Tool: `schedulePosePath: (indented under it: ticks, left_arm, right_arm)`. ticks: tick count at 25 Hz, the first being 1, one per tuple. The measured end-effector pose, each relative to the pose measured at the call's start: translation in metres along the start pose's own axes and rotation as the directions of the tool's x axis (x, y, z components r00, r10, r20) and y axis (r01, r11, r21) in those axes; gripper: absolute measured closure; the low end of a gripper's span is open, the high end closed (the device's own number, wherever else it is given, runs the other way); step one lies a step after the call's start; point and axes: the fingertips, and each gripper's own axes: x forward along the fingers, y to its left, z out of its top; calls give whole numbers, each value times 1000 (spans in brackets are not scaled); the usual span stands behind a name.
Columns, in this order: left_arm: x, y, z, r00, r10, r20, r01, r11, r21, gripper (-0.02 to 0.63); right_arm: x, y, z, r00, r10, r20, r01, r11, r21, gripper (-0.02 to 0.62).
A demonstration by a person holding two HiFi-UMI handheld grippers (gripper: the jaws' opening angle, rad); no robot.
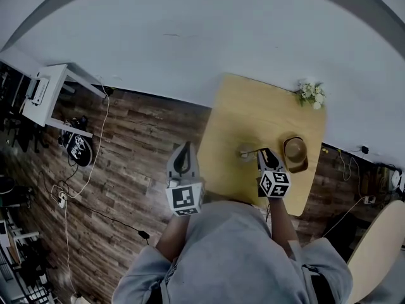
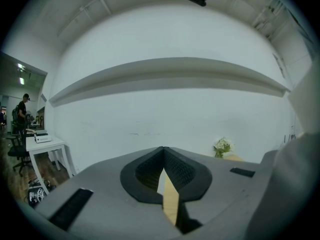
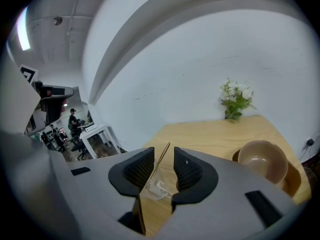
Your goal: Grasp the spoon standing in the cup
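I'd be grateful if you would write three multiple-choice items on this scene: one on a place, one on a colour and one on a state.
1. Where on the table do the flowers stand?
A. At its far right corner
B. At its near left corner
C. At its middle

2. What colour is the bowl?
A. White
B. Brown
C. Blue

3. How do the jaws of the right gripper stand?
A. Tips pressed together
B. Apart, with the spoon handle between them
C. Clamped on the bowl's rim

Answers:
1 A: in the head view the flowers sit at the corner beyond the bowl.
2 B: both the head view and the right gripper view show the bowl as brown.
3 B: the right gripper view shows a gap between the jaws, with the handle rising through it from the cup.
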Motion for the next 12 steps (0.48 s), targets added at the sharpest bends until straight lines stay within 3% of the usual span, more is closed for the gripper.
schedulePosePath:
  ticks: [7,12]
  left_arm:
    - [-8,15,2,999,44,4,-44,999,1,604]
    - [-8,20,3,998,55,7,-55,999,0,604]
  right_arm:
    - [13,4,-11,998,56,-28,-53,993,107,486]
    - [17,4,-8,999,48,-8,-47,989,142,574]
